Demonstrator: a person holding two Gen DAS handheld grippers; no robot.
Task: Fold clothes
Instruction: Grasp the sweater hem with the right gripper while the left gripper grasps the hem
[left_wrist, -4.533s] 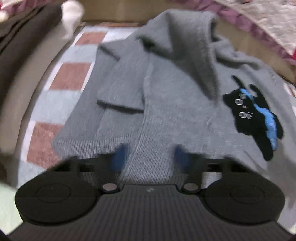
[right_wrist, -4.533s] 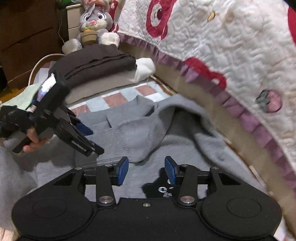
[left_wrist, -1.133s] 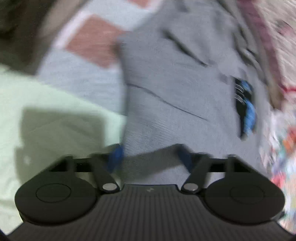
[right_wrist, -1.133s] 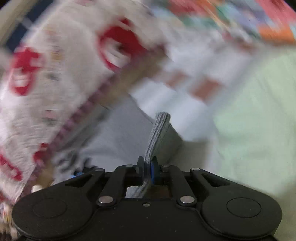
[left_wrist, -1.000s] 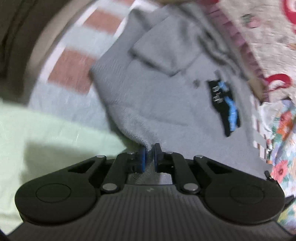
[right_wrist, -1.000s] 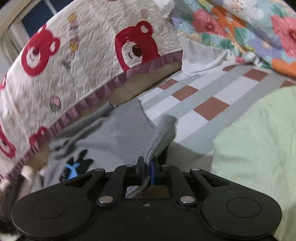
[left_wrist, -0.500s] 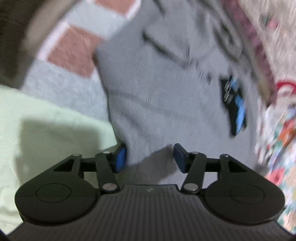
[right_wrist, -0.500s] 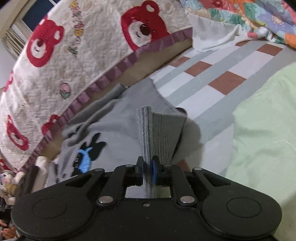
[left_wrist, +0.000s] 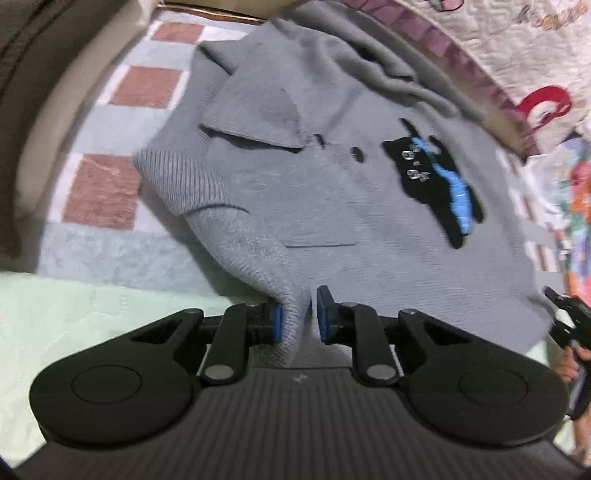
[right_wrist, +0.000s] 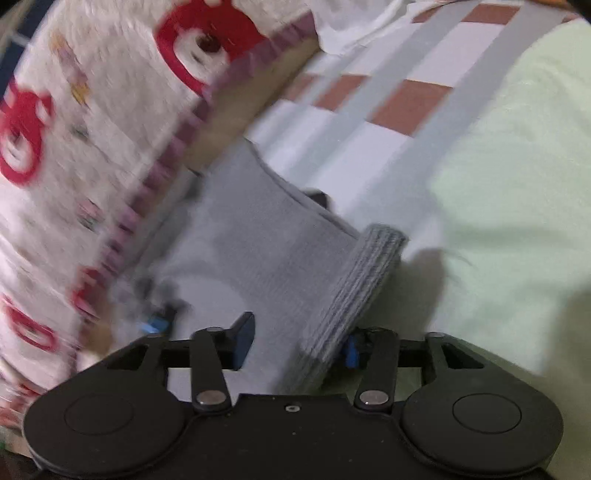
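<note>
So compared with half a second before, the left gripper (left_wrist: 298, 319) had narrowed a lot: its blue pads sat close together with a fold of the grey knitted sweater (left_wrist: 332, 192) hanging between them, touching the left pad, but there was a visible gap to the right pad, so not pinched. The right gripper (right_wrist: 295, 341) went the other way: it had been clamped on the ribbed hem (right_wrist: 364, 280), and now its jaws were spread wide, with the hem just draped against the right pad.

In the left wrist view, going left to right: the brown folded garment pile (left_wrist: 22, 110) ran from 9 to 11 o'clock, then the grey, white and red-brown checked bed sheet (left_wrist: 99, 192), with the pale green blanket (left_wrist: 85, 310) at 8 o'clock. The sweater lay spread across the middle of the bed, less bunched than four seconds back, its black and blue cartoon patch (left_wrist: 436, 184) at 2 o'clock. The patch carried small silvery letters, too blurry to read. The white quilt with red bears and purple trim (left_wrist: 517, 55) filled 1 o'clock; faint lettering on it was unreadable as well.

Right wrist view was smeared with motion: quilt from 8 to 11 o'clock, sweater in the centre, blanket at 3 o'clock.
</note>
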